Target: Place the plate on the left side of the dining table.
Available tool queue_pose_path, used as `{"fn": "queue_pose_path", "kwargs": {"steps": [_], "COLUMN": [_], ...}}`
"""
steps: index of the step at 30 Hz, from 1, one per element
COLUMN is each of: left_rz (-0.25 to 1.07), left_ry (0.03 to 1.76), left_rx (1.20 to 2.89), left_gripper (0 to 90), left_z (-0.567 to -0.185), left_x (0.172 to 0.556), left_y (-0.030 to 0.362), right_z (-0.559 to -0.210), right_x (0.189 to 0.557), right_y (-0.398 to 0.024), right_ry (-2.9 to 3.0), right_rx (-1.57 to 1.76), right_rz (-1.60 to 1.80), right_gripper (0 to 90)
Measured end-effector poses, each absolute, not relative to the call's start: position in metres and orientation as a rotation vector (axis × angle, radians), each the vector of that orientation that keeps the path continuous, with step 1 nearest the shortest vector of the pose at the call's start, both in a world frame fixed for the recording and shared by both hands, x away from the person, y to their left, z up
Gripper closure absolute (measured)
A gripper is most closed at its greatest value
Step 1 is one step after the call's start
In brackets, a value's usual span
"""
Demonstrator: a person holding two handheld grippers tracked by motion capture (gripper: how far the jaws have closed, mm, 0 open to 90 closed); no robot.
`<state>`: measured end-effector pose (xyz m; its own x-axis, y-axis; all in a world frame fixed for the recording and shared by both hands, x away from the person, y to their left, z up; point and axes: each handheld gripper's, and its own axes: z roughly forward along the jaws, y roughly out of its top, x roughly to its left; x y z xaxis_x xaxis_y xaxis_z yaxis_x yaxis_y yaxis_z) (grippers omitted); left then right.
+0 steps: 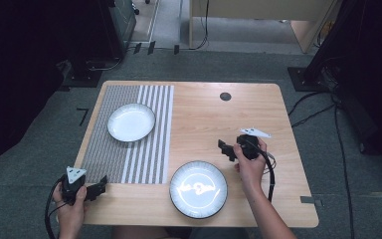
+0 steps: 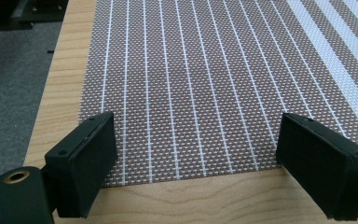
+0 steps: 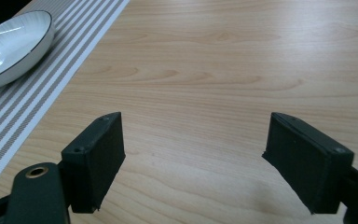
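Observation:
A white plate [image 1: 131, 122] with a dark rim rests on the striped placemat [image 1: 114, 164] at the table's left; in the right gripper view that plate [image 3: 9, 46] sits at the upper left. A second white plate [image 1: 198, 189] lies on bare wood near the front edge. My left gripper [image 1: 101, 185] is open at the front left, over the placemat's [image 2: 191, 84] near edge, with nothing between its jaws [image 2: 196, 163]. Open as well, my right gripper [image 1: 224, 148] hovers over bare wood just above and right of the front plate, empty between its jaws [image 3: 193, 158].
The wooden table [image 1: 268, 124] has a small dark round cap [image 1: 225, 96] near its far edge. Cables [image 1: 340, 149] run over the grey floor to the right. Dark equipment stands at the back left and right.

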<state>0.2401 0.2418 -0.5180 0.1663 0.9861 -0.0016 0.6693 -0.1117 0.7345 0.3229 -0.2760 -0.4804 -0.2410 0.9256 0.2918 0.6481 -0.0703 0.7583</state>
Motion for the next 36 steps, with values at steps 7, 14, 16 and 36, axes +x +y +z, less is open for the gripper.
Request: {"fn": "queue_pose_path", "kwargs": {"steps": [7, 14, 16, 36], "left_rz": [0.685, 0.687, 0.686, 0.685], "left_ry": [1.566, 1.567, 1.568, 1.568], "left_rx": [1.851, 1.850, 1.851, 1.850], "left_gripper": [12.1, 12.2, 12.2, 12.3], "left_z": [-0.518, -0.518, -0.518, -0.518], "left_x": [0.240, 0.240, 0.240, 0.240], "left_y": [0.242, 0.241, 0.241, 0.241], "right_z": [-0.486, -0.489, -0.490, -0.508], "right_x": [0.314, 0.304, 0.301, 0.267], "right_y": [-0.291, -0.305, -0.310, -0.359], "right_ry": [1.874, 1.849, 1.838, 1.753], "right_rx": [1.724, 1.738, 1.748, 1.842], "right_rz": [1.207, 1.196, 1.190, 1.126], "right_gripper": [19.7, 19.7, 19.7, 19.6]}}
